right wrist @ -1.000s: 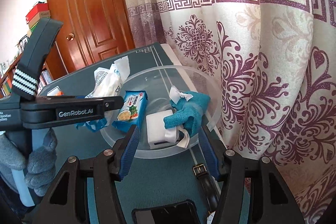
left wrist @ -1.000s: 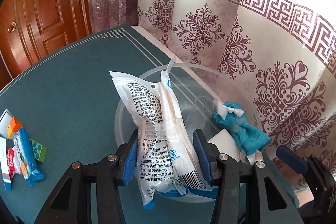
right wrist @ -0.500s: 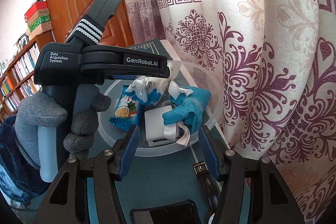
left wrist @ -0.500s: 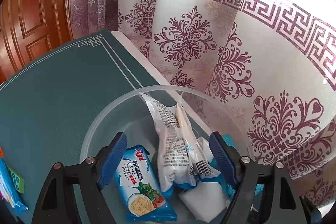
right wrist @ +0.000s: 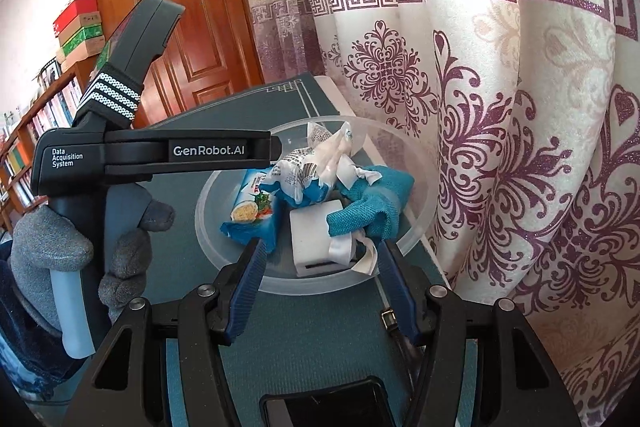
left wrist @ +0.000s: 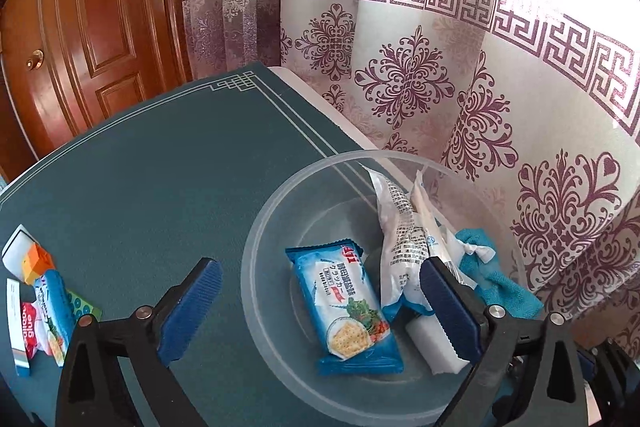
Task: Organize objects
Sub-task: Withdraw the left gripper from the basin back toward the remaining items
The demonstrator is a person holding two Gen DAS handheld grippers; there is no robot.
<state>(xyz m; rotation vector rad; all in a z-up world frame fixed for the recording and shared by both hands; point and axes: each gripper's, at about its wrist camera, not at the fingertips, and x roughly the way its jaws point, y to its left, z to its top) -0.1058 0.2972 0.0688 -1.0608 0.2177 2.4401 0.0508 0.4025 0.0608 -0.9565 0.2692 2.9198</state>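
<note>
White packet [left wrist: 400, 227] lengthwise against bowl [left wrist: 264, 227] wall

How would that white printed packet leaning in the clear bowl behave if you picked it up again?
The white printed packet is thin crinkled film, so it would probably flop and bend rather than stay stiff. It looks puffy and light for its size. It leans on the clear bowl wall beside the teal cloth, so a nudge would likely make it slump.
</note>
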